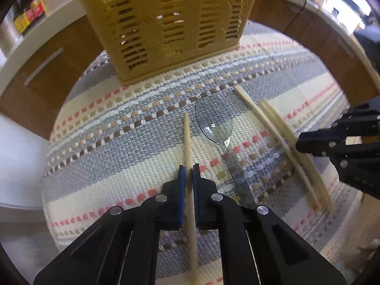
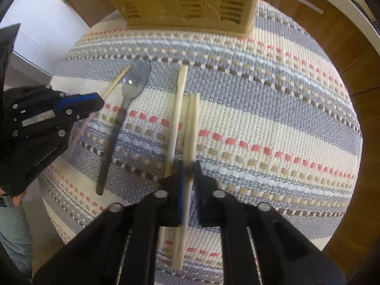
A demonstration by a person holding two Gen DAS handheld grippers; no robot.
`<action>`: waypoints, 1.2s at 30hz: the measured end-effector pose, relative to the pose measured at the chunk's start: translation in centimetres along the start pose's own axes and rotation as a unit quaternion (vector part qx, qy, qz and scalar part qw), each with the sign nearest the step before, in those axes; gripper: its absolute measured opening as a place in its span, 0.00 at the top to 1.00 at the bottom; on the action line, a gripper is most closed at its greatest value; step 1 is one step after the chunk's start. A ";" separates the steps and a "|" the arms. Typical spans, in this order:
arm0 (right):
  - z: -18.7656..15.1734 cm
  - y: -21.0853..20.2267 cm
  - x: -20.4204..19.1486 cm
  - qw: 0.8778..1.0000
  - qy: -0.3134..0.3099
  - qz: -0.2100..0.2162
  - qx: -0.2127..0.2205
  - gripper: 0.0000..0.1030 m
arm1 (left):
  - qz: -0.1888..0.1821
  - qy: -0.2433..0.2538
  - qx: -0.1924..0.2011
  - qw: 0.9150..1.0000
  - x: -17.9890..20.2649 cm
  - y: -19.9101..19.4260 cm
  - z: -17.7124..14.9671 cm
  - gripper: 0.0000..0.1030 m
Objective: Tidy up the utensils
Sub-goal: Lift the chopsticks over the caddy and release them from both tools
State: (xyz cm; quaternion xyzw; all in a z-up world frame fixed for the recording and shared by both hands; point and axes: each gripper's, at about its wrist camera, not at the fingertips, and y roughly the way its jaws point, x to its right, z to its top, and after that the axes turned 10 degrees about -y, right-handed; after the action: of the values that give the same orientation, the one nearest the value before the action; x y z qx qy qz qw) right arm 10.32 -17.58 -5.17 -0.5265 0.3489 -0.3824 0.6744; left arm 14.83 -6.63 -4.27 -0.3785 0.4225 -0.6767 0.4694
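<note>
nearest in the left wrist view, the left gripper (image 1: 189, 173) points steeply down at the mat, its two blue-padded black fingers drawn together on a single pale wooden chopstick (image 1: 187, 137) that runs up between the pads and on past them; the pads press its sides, so the chopstick is gripped where it lies on the striped woven placemat (image 1: 118, 142) of grey, cream, coral and brown. just to the right of that chopstick lies a clear plastic spoon (image 1: 213, 121) with a grey handle, bowl away from the camera, flat on the mat and apart from the pads. in the right wrist view, the right gripper (image 2: 188, 173) also tilts steeply downward, its blue pads closed on a pale wooden chopstick (image 2: 191, 130) from the small bunch of chopsticks lying side by side there; motion blur makes it hard to tell whether one or two sticks sit inside the pinch, and a further loose chopstick (image 2: 178, 109) lies just left of the pads, outside them. each gripper shows at the edge of the other's view, the two tools low over the mat and well apart, with the spoon between them. a bit of a hand (image 2: 16, 198) holding the left tool shows at the lower left edge. farther back, at the far edge of the placemat, stands a tan woven slatted utensil basket (image 1: 166, 28), upright on the mat. beyond it runs a brown wooden table edge (image 1: 47, 76) and a white counter.
</note>
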 end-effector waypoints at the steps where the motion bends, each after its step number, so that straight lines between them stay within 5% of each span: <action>1: -0.1 -0.3 0.0 1.000 0.000 0.005 0.007 1.00 | 0.002 -0.004 0.010 1.000 -0.3 -0.4 -0.2 0.96; 13: -0.4 -4.1 0.4 0.996 -0.019 0.017 0.084 0.98 | -0.019 -0.012 0.093 0.995 -0.8 -6.1 -1.5 0.96; 18: -0.7 -2.8 1.1 0.998 -0.002 0.029 0.051 0.80 | -0.025 -0.006 0.096 0.995 -0.7 -6.4 -2.0 0.96; 28: -0.2 0.1 2.0 0.999 0.019 0.039 0.006 0.80 | -0.035 -0.020 0.087 0.995 -1.7 -4.9 -1.9 0.96; 34: 0.5 0.6 -0.3 0.999 -0.032 -0.041 -0.013 0.89 | -0.038 -0.028 0.091 0.995 -2.2 -4.6 -1.9 0.96; 36: 0.5 0.5 -0.4 0.999 -0.031 -0.037 -0.015 0.90 | -0.042 -0.029 0.098 0.994 -2.2 -4.9 -1.9 0.96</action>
State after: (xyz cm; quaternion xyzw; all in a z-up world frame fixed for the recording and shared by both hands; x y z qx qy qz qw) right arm 10.62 -16.89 -5.50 -0.5607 0.3138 -0.3855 0.6622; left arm 12.19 -3.15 -0.62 -0.3675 0.3238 -0.7229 0.4873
